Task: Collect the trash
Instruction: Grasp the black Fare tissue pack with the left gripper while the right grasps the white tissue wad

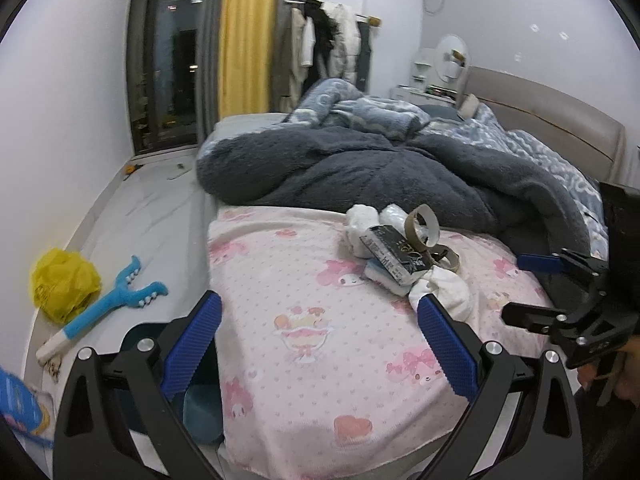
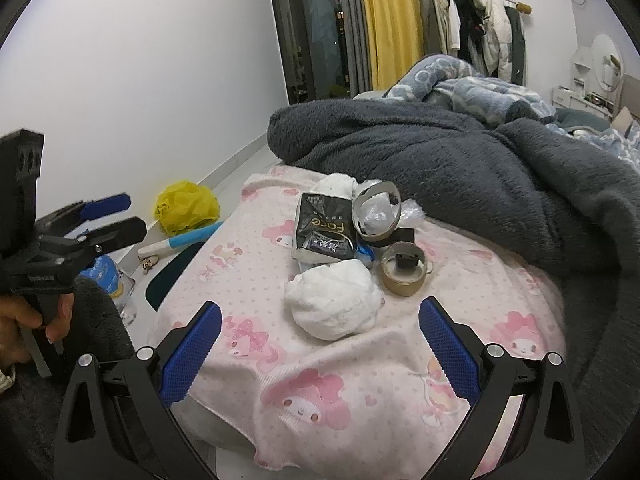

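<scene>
The bed cover [image 2: 360, 380] filling the lower centre is pale pink, printed with small dots and pink cartoon rabbits. Above it lies a dark grey fleece blanket [image 2: 460, 152], and behind that a blue quilt [image 2: 460, 84] with white swirls. The packet [image 2: 326, 228] is black with pale lettering. At centre left, the plastic bag [image 2: 186, 206] is yellow.

Black two-finger left tool [image 1: 318, 336] and right tool [image 2: 320, 336]; ribbed blue pads [image 2: 192, 354]; silver screws [image 2: 491, 349]; dark fuzzy sleeve [image 2: 96, 312].
</scene>
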`<move>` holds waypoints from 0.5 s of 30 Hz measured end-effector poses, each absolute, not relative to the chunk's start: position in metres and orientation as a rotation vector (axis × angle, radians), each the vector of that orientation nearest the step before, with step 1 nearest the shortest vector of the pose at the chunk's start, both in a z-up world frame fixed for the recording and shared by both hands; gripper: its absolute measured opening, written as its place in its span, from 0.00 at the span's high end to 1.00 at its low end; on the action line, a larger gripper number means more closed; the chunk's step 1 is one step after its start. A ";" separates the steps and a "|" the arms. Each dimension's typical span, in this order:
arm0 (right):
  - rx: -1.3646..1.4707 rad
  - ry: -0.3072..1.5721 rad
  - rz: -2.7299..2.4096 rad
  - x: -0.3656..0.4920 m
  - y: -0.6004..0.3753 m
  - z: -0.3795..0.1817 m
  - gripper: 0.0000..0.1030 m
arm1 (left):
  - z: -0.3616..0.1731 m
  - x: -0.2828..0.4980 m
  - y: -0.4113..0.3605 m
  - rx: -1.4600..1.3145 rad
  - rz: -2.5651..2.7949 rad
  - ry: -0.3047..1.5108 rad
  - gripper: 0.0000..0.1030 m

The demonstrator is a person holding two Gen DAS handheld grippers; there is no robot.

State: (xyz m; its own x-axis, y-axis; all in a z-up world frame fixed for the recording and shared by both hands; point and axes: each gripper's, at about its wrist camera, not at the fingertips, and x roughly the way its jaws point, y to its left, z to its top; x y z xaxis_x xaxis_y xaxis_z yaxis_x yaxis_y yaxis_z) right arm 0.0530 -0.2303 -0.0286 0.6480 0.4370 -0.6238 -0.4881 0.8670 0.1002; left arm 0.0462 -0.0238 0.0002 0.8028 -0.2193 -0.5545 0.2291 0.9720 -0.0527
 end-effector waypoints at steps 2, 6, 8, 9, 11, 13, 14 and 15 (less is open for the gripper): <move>-0.083 0.698 0.530 0.057 -0.229 -0.033 0.03 | -0.001 0.053 -0.023 0.021 -0.261 0.594 0.03; -0.081 0.713 0.542 0.065 -0.227 -0.039 0.04 | -0.006 0.067 -0.022 -0.002 -0.332 0.620 0.04; -0.078 0.719 0.549 0.069 -0.226 -0.042 0.04 | -0.008 0.074 -0.027 0.022 -0.374 0.624 0.04; -0.077 0.725 0.554 0.070 -0.226 -0.044 0.04 | -0.008 0.077 -0.029 0.033 -0.391 0.624 0.04; -0.077 0.735 0.558 0.074 -0.225 -0.047 0.04 | -0.007 0.083 -0.033 0.055 -0.435 0.619 0.04; -0.078 0.746 0.560 0.078 -0.224 -0.051 0.04 | -0.007 0.090 -0.037 0.069 -0.483 0.615 0.04; -0.078 0.749 0.561 0.080 -0.224 -0.052 0.04 | -0.007 0.095 -0.038 0.083 -0.501 0.611 0.04; -0.078 0.751 0.563 0.081 -0.223 -0.053 0.04 | -0.008 0.098 -0.039 0.091 -0.513 0.613 0.04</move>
